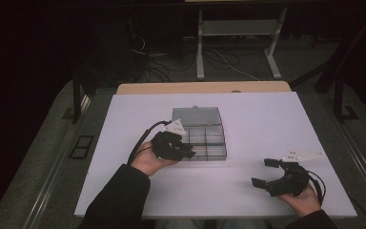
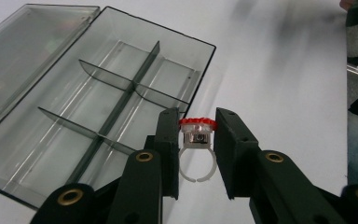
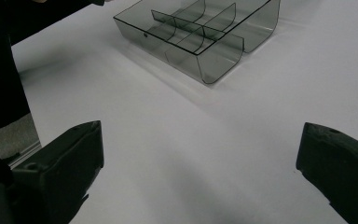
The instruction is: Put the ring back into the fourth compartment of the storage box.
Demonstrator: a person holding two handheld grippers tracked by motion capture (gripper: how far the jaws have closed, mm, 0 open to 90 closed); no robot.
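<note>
Ring (image 2: 196, 140) of white plastic, topped by a red-rimmed clear cap over a small metallic block, sits clamped between the two black jaws of the left hand-held gripper (image 2: 196, 133). Its band hangs below the pads with a split at the bottom, and the pads cover both sides of the cap. In the high view the ring is too small to make out; there the left hand-held gripper (image 1: 189, 153) sits at the near left edge of the organiser box (image 1: 208, 139), with the left hand (image 1: 148, 160) beneath it.

Nearest the person, the right hand-held gripper (image 1: 262, 172) rests low over the white counter (image 1: 267, 119) with its jaws wide apart and nothing between them, well apart from the box.

Beyond the ring lies the box, smoky clear plastic with thin dividers forming compartments, its lid (image 2: 23, 51) folded flat behind. Its far side is cut off in the right gripper view.
</note>
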